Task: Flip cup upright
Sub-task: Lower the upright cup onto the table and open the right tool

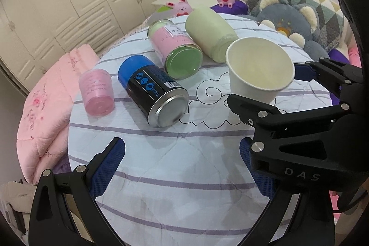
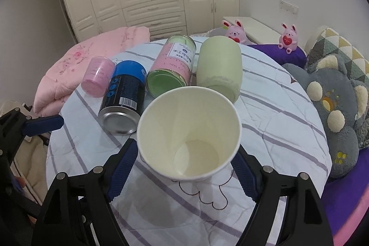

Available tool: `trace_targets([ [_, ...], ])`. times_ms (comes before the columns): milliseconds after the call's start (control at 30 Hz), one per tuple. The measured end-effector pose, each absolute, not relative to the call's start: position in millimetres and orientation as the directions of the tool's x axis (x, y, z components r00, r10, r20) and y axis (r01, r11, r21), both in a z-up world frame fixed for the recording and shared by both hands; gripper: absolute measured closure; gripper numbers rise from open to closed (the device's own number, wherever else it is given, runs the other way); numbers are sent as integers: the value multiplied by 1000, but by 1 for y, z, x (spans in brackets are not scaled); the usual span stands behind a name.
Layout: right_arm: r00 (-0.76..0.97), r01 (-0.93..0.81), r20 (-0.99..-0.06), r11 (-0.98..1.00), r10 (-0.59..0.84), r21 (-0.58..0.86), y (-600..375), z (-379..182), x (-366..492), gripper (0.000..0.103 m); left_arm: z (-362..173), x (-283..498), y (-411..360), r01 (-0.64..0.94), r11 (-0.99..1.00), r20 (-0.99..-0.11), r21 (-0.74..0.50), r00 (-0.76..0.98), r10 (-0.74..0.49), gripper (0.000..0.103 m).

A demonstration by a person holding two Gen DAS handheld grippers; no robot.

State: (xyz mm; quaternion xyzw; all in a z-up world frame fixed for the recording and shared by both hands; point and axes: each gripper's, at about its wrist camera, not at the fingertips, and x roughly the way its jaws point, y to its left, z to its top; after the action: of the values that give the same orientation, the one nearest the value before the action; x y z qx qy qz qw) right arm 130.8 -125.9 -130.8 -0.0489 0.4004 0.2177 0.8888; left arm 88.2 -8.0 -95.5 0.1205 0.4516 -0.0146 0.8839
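Gripping the white paper cup between its blue pads, the right gripper holds it mouth-up over the striped tablecloth. The left gripper hangs with jaws spread, holding nothing. Behind the cup lie a blue-capped can, a pink-labelled jar, a pale green container and a small pink cup, all on their sides.

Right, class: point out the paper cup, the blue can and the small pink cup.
paper cup (image 2: pixel 189 130): right wrist view, inner wall.
blue can (image 1: pixel 152 89): left wrist view, black label side.
small pink cup (image 1: pixel 96 90): left wrist view, side wall.
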Motion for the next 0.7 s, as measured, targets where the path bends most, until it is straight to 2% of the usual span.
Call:
trace_targets([
  [700,612,-428,-709,901,350,75,-135,-113,96,22,-80,55,-10,100,978,-772,185,630,82,2],
])
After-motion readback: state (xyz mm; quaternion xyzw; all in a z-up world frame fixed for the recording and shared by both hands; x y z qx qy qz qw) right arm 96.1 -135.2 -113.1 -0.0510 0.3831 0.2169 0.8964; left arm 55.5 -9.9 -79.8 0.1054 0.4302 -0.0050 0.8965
